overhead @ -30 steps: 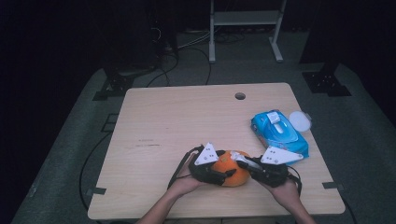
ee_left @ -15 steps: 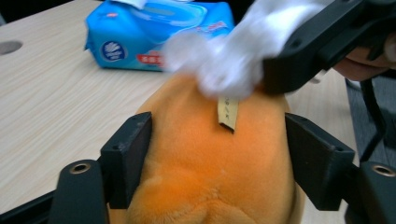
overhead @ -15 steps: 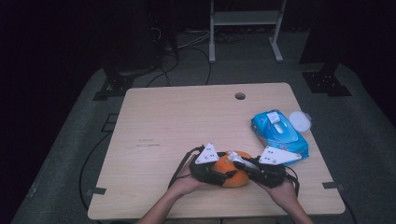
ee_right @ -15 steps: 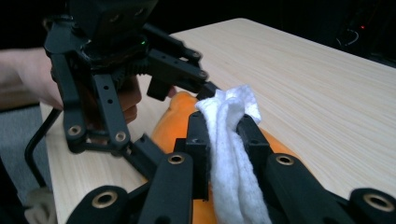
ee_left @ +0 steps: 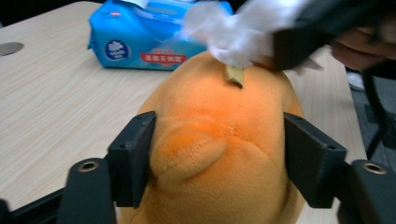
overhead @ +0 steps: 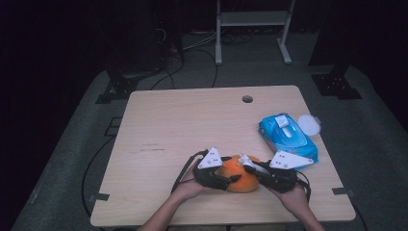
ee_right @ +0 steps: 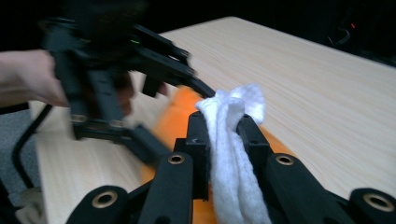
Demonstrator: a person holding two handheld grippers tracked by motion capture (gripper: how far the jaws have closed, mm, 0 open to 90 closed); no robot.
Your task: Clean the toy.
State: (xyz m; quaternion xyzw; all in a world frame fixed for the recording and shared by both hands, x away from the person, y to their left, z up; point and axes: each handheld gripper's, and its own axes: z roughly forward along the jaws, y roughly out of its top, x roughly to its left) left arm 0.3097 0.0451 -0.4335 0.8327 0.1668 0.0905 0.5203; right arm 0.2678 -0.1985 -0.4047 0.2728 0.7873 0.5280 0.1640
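Note:
An orange plush toy (overhead: 239, 173) lies near the table's front edge between my two grippers. My left gripper (overhead: 226, 179) comes in from the left. Its jaws have just been closing, and both pads (ee_left: 135, 154) press the toy's (ee_left: 219, 107) sides. My right gripper (ee_right: 224, 128) is shut on a bunched white wipe (ee_right: 229, 154). It holds the wipe (ee_left: 233, 32) against the top of the toy, by a small tan stalk (ee_left: 235, 74). In the high view the right gripper (overhead: 250, 166) reaches in from the right.
A blue pack of wet wipes (overhead: 287, 137) lies just behind the right hand, with a round white lid (overhead: 309, 124) beside it near the right edge. A cable hole (overhead: 247, 99) sits at the back of the wooden table (overhead: 183, 125). Dark floor and stands surround it.
The left gripper's jaws have drawn in onto the plush toy. Both hands and the wipe have stayed in place.

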